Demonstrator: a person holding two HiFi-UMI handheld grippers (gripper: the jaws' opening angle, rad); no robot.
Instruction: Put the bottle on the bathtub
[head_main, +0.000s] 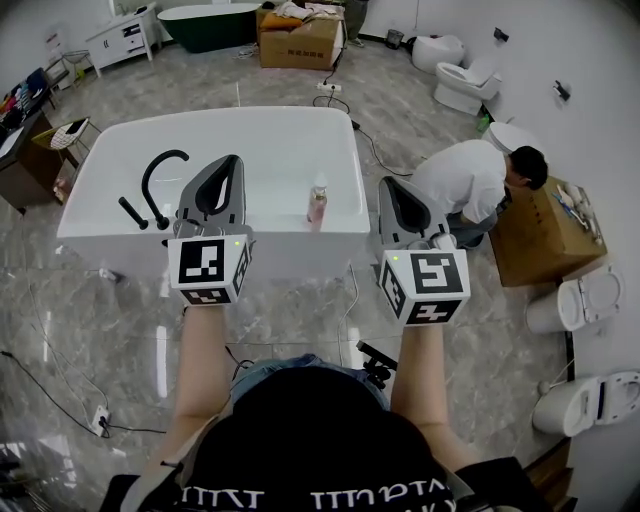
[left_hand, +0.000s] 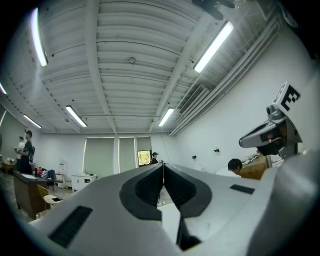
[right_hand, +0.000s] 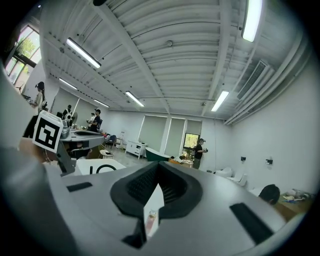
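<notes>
Bottle (head_main: 317, 205) stands on the bathtub (head_main: 100, 235) rim, ahead of my left gripper (head_main: 232, 160) and right gripper (head_main: 385, 183). Both pairs of jaws are pressed together and empty. Only the right gripper view glimpses the bottle, beneath its jaw tips.

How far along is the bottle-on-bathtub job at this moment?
It looks finished. Done: the pink bottle stands upright on the white bathtub, near its front edge, with nothing touching it. In hand: nothing. The left gripper and right gripper are both shut and empty, clear of the bottle. Left: nothing obvious.
</notes>
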